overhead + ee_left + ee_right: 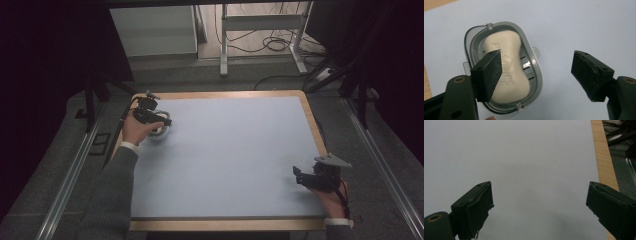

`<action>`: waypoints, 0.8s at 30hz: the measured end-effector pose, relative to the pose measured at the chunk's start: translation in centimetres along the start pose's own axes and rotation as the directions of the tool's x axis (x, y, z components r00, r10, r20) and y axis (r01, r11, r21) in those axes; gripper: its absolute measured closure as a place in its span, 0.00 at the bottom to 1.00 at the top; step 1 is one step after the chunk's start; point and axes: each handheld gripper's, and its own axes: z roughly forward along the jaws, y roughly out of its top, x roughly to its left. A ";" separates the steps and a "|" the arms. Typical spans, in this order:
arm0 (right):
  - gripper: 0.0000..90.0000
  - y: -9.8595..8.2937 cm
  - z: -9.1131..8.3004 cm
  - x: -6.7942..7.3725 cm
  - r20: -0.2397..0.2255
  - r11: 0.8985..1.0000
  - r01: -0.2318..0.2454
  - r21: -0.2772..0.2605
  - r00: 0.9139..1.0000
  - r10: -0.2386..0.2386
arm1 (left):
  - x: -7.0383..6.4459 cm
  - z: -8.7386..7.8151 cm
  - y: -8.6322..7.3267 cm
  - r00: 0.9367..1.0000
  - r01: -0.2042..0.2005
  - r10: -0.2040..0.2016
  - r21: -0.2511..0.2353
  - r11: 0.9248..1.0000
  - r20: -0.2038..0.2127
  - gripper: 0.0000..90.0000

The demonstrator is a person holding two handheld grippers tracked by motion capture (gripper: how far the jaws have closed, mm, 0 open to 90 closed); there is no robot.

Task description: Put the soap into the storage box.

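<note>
Your left claw (536, 75) hangs wide open over the grey soap dish (537, 75), a cream soap bar (512, 62) lying inside, at the pale blue table's (235, 150) far left corner. Your right claw (539, 207) gapes wide, holding nothing, near the wooden edge (602, 157).

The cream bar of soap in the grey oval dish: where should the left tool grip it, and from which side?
Probably at the narrow waist of the cream bar of soap, coming from above. It lies flat in the grey oval dish, whose rim shields its sides. The left tool hangs open above it.
</note>
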 end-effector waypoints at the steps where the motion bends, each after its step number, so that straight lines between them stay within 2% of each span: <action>1: 0.08 0.0 0.0 0.0 0.002 1.000 0.004 0.001 1.000 -0.004 | -0.3 -0.3 -0.1 1.000 -0.008 0.008 -0.014 1.000 0.006 0.28; 6: 0.08 0.1 -0.1 0.2 -0.003 1.000 0.011 -0.010 1.000 -0.011 | -1.4 -1.6 -1.0 0.998 -0.047 0.050 -0.067 0.997 0.038 0.27; 14: 0.08 0.2 -0.3 0.2 0.001 1.000 0.010 -0.018 1.000 -0.010 | -3.0 -2.9 -3.5 0.991 -0.107 0.115 -0.114 0.988 0.067 0.27; 18: 0.08 0.2 -0.3 0.3 -0.001 1.000 0.009 -0.019 1.000 -0.009 | -3.7 -3.2 -5.0 0.988 -0.117 0.129 -0.138 0.984 0.084 0.27; 24: 0.08 0.2 -0.3 0.3 0.000 1.000 0.011 -0.021 1.000 -0.011 | -4.7 -3.0 -7.4 0.983 -0.129 0.146 -0.145 0.981 0.115 0.27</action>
